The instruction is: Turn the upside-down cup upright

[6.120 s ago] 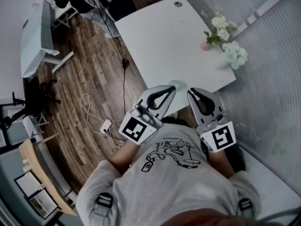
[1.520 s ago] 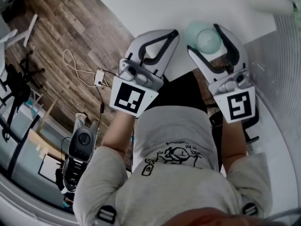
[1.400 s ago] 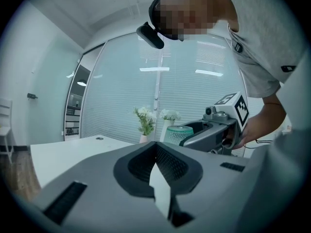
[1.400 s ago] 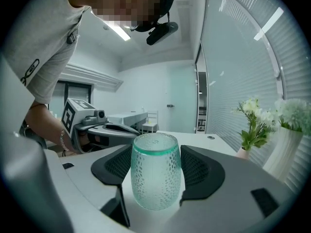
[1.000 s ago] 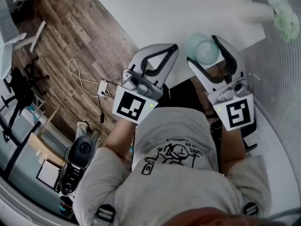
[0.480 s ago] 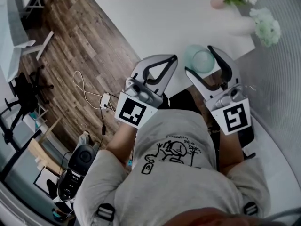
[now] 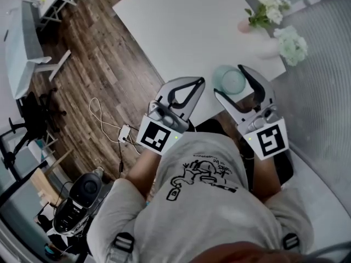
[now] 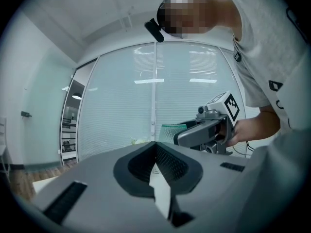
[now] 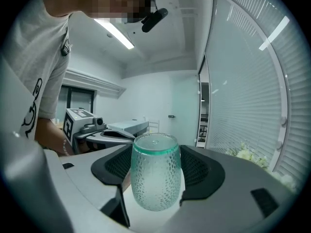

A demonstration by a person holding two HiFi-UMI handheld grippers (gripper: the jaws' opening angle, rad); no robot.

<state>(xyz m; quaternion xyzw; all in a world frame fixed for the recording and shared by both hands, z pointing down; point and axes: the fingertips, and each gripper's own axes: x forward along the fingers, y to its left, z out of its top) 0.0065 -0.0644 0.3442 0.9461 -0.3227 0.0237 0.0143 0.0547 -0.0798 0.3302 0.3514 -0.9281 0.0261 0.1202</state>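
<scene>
"What's hard to make out?"

"In the head view the cup (image 7: 232, 83) is only a pale round at right of centre, lying over the near edge of the table (image 7: 181, 26). I can't tell from there how high above the table it is. In the left gripper view only a strip of it shows at mid-frame, the rest hidden behind my other gripper. Its mouth faces down, so I can't see into it."

"Which end is up?"

"The flat closed end with the green band, so it's upside down."

"And the jaws on that side?"

"My right gripper (image 7: 228, 80) has its jaws part-way apart and clamped on the cup, one pad pressing each side of the dimpled wall."

"The other one?"

"My left gripper (image 8: 155, 147) is pinched tight, its jaws meeting along one line with nothing between them. In the head view it is just beside the right one and apart from the cup."

"Anything else unclear?"

"The flowers (image 7: 288, 45) at the upper right of the head view are pale and blurred, well apart from the cup."
</scene>
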